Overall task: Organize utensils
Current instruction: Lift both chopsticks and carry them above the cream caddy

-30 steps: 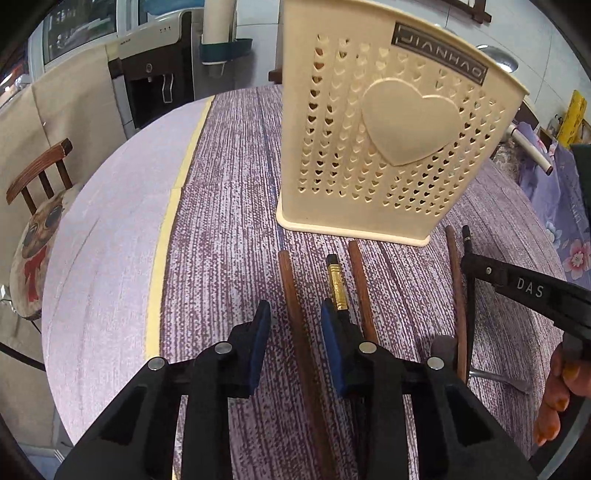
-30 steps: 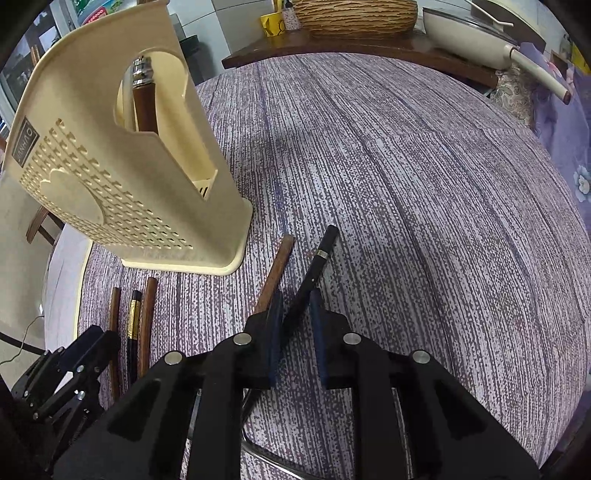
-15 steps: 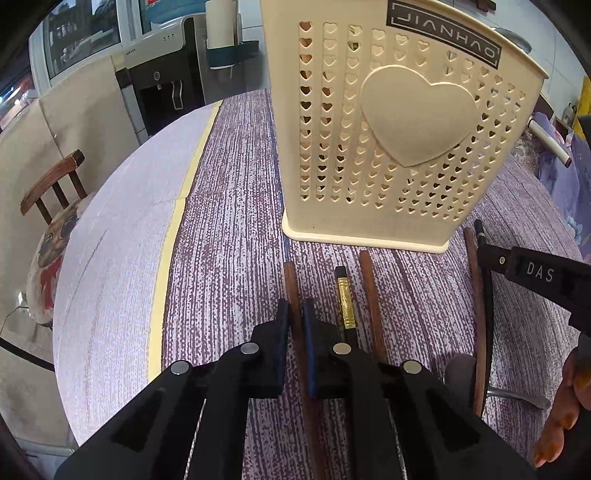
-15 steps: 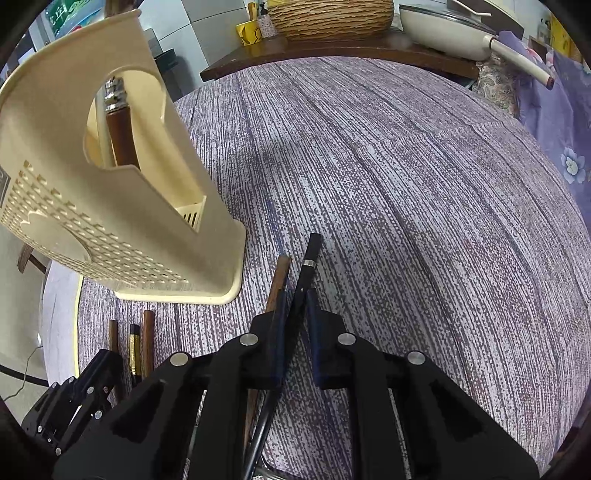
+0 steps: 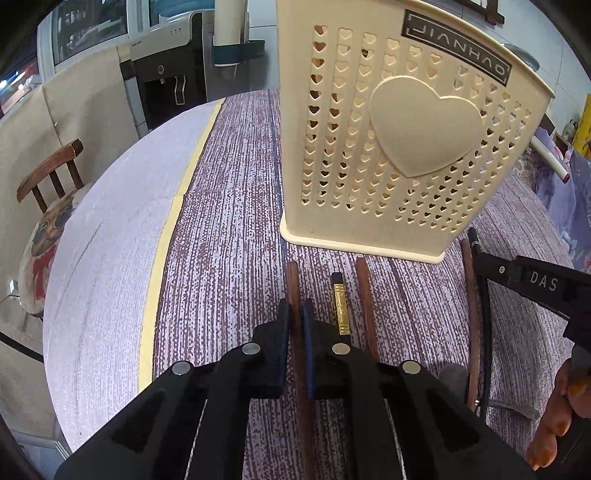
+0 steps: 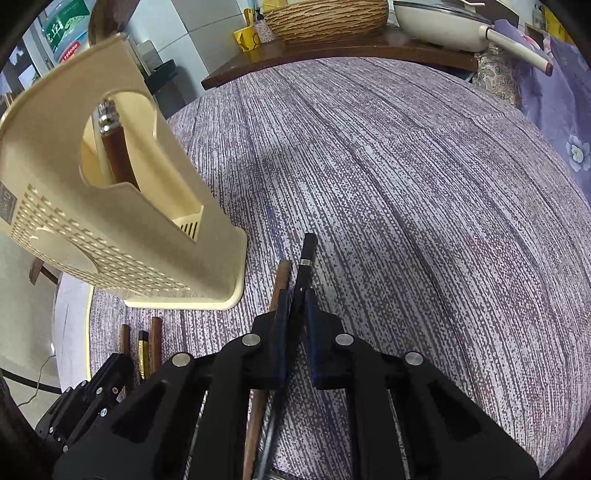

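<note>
A cream perforated utensil holder [image 5: 399, 140] stands upright on the purple-striped tablecloth, with a brown-handled utensil [image 6: 114, 155] inside it. In front of it lie a brown chopstick [image 5: 294, 280], a black chopstick with a gold band [image 5: 340, 310] and another brown chopstick [image 5: 364, 295]. My left gripper [image 5: 295, 314] is shut on the leftmost brown chopstick. To the right, my right gripper [image 6: 297, 299] is shut on a black chopstick [image 6: 307, 251]. A brown chopstick [image 6: 282, 273] lies touching it on the left, outside the jaws.
A wooden chair [image 5: 51, 173] and a water dispenser [image 5: 166, 85] stand beyond the table's left edge. At the far side are a wicker basket [image 6: 325, 18], a yellow cup [image 6: 246, 38] and a white pan [image 6: 439, 26]. A metal utensil [image 5: 511, 406] lies near a hand [image 5: 554, 424].
The left jaws closed from open onto the brown chopstick. The right jaws tightened onto the black chopstick. Neither hand shifted much.
</note>
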